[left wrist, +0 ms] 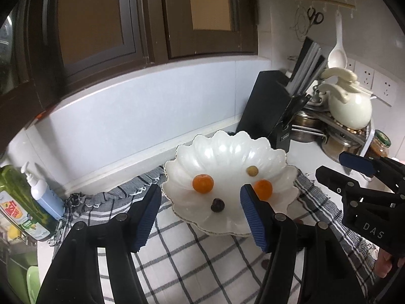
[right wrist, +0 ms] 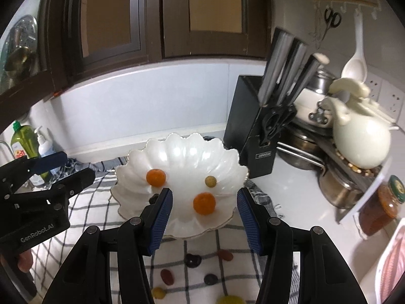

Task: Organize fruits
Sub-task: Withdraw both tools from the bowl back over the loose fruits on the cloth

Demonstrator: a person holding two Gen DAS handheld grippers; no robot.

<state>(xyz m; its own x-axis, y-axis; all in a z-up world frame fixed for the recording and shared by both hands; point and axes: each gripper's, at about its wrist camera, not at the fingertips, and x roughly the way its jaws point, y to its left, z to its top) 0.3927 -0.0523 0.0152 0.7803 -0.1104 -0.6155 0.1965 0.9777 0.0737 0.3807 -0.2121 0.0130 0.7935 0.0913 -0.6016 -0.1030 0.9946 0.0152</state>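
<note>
Hovering wide open and empty, the left gripper (left wrist: pixel 200 215) and right gripper (right wrist: pixel 205 219) frame a glossy scalloped white dish (right wrist: pixel 177 149) holding two smooth oranges (right wrist: pixel 156 177) on checked cloth (left wrist: pixel 182 258).

My white counter (right wrist: pixel 298 197) carries a checked cloth (left wrist: pixel 192 258), a black knife block (right wrist: pixel 253 136), a jar (right wrist: pixel 384 202) and, far left, two bottles (left wrist: pixel 30 202).
</note>
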